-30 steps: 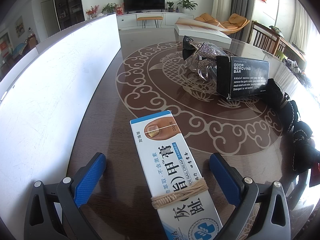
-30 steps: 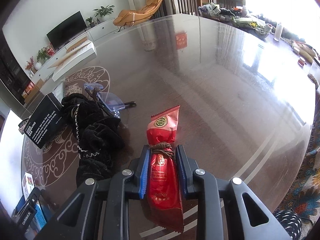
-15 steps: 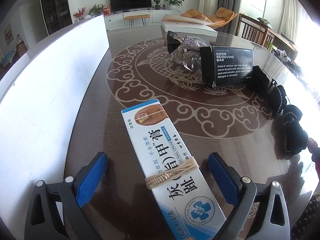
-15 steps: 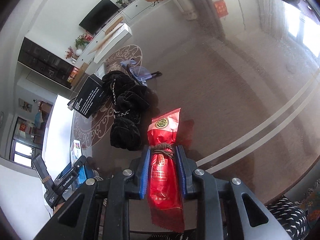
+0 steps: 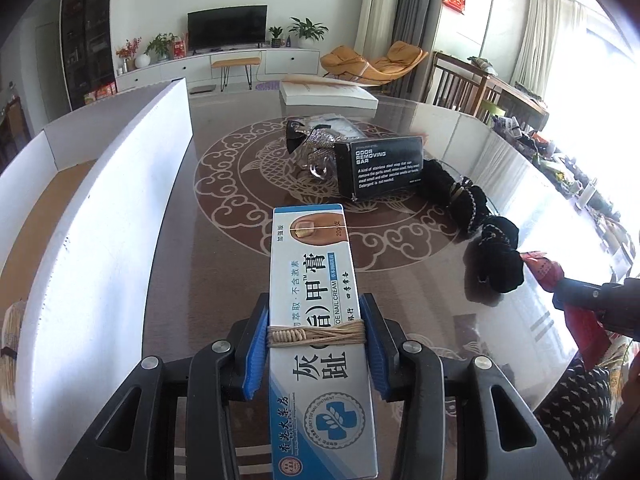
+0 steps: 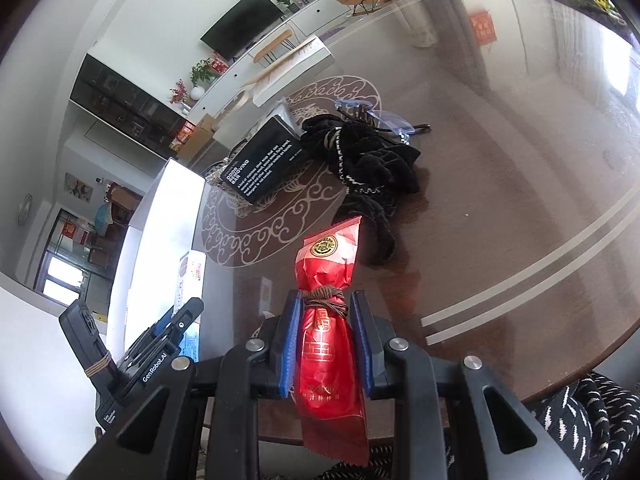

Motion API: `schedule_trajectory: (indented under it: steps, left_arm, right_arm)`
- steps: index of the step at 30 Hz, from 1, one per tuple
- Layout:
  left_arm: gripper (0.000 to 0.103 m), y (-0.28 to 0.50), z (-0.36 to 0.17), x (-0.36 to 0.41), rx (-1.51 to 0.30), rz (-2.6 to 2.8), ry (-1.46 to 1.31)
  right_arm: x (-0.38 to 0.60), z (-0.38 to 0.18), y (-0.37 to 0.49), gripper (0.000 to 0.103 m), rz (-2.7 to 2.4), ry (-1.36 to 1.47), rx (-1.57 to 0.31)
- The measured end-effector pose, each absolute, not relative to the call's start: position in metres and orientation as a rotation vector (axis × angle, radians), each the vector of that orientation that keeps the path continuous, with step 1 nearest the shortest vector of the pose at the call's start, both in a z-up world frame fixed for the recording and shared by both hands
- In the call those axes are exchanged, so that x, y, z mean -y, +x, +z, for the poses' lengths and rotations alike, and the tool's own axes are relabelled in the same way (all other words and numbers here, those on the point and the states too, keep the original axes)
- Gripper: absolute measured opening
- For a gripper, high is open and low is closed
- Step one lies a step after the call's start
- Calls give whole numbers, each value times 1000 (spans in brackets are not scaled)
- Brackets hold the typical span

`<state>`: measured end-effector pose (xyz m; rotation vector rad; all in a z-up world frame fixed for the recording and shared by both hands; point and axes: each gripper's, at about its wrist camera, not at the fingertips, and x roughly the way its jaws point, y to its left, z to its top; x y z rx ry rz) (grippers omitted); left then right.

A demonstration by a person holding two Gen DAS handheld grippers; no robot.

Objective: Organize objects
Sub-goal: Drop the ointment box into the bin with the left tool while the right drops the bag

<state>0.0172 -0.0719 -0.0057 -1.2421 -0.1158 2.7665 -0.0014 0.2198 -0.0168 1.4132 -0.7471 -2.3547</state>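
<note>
A long white-and-blue nail cream box (image 5: 316,280), bound with a tan rubber band, lies lengthwise between the jaws of my left gripper (image 5: 316,320). The jaws are closing, and the blue pads press on both its sides. The box is held above the brown table (image 5: 200,280). My right gripper (image 6: 326,312) is shut on a red foil packet (image 6: 328,264) tied with brown cord, held over the table's near edge. In the left wrist view the right gripper (image 5: 580,300) and the red packet (image 5: 544,270) show at the far right. The left gripper (image 6: 176,320) shows low on the left in the right wrist view.
A long white open carton (image 5: 120,220) stands along the table's left side. On the fish pattern sit a black "odor removing bar" box (image 5: 384,168), a sparkly item in plastic (image 5: 320,140) and a black beaded fabric piece (image 5: 492,248). Clear glasses (image 6: 384,120) lie behind them.
My left jaws went from wide open to closed on the nail cream box and lifted it. My right gripper, still holding the red packet, swung left towards the carton.
</note>
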Motion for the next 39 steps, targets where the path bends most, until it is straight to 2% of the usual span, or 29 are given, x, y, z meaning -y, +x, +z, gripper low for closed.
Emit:
schedule_trajectory:
  steps: [8,14,21,28,34,37,38,39]
  left_arm:
    - [42,45,45,83,292,2738,-1092]
    - [42,66,88,128,413,2777,-998]
    - [42,78,124,200,450,2916,-940]
    - [42,76,111,278,391,3088,-1078]
    - [43,71,66,340,488,3172,-1348]
    - [49,65,40,361,518,3148,-1555]
    - [61,64,34,366,534,3143,-1605]
    - [77,65,30,369,544,3147,-1633]
  right_arm:
    - [-191,6,2,25,-2330,1333,712]
    - [-155,31,5,25,-2303,1286,622]
    - [-68,68,1,25,-2184,1213,480]
    - [50,100,-1,26,-2054,1137,281]
    - [141,84,0,26,-1981,1137,93]
    - [169,59,-1,30,-1995,1187,28]
    - [175,51,-2,40,-1985,1216,7]
    - [179,44,-2,51,-1968,1243,1]
